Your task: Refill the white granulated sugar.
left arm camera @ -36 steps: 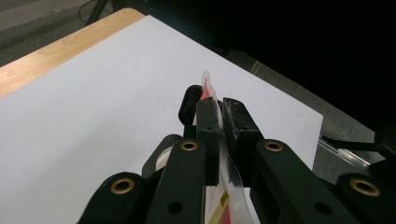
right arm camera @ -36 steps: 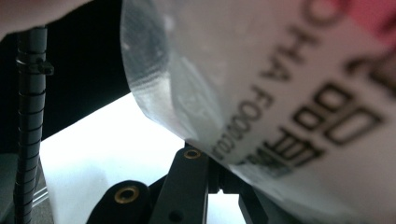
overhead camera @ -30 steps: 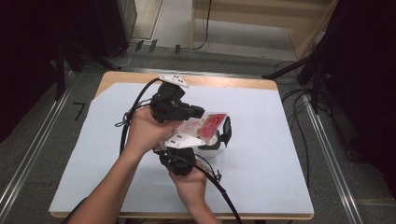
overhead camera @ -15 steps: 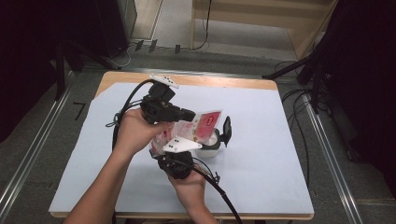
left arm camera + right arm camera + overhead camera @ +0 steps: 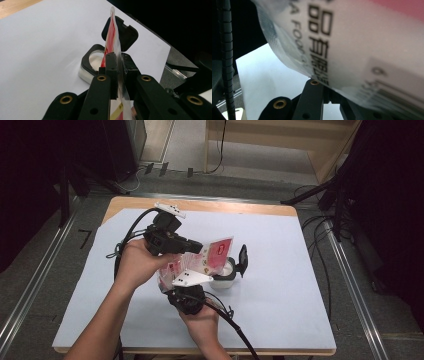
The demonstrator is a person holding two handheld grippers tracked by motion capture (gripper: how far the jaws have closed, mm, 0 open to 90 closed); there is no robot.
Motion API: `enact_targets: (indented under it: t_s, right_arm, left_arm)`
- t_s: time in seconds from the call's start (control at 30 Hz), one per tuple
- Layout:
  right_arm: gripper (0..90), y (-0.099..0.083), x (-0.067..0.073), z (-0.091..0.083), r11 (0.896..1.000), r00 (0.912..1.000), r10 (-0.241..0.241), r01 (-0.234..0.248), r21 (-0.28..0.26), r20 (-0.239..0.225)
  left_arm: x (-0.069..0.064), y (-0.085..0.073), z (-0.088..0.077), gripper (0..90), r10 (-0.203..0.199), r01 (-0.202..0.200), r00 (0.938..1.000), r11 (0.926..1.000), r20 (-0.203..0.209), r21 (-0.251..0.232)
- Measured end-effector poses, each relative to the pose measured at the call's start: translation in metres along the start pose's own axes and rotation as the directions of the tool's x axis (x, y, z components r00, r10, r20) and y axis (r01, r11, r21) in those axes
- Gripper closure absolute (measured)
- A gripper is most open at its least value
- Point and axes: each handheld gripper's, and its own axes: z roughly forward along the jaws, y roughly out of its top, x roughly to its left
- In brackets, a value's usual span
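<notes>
Tools, left (image 5: 117, 62) and right (image 5: 186, 289), each pinched the pouch (image 5: 212, 256) over the open jar (image 5: 225, 275) mid-surface (image 5: 280, 285).

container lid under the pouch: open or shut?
Open. The black hinged lid stands upright behind the square clear container, whose black-rimmed mouth is uncovered with white contents showing, in the left gripper view.

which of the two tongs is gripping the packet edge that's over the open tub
The left tongs: they pinch the red-and-white packet by the edge above the open white tub. The right tongs hold its nearer end.
</notes>
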Motion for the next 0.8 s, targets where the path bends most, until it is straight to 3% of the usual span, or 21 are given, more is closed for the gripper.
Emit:
enact_targets:
  t_s: [0.7, 0.8]
  right_arm:
    - [90.0, -0.006, 0.002, 0.005, 1.000, 0.9999, -0.008, 0.009, 0.025, -0.006]
    - [90.0, -0.007, 0.002, 0.005, 1.000, 0.9999, -0.011, 0.011, 0.025, -0.006]
  left_arm:
    - [0.003, -0.011, 0.006, 85.7, 0.002, -0.001, 1.0000, 0.9976, -0.005, 0.069]
    - [0.003, -0.012, 0.009, 85.4, 0.018, -0.017, 0.9998, 0.9955, -0.007, 0.093]
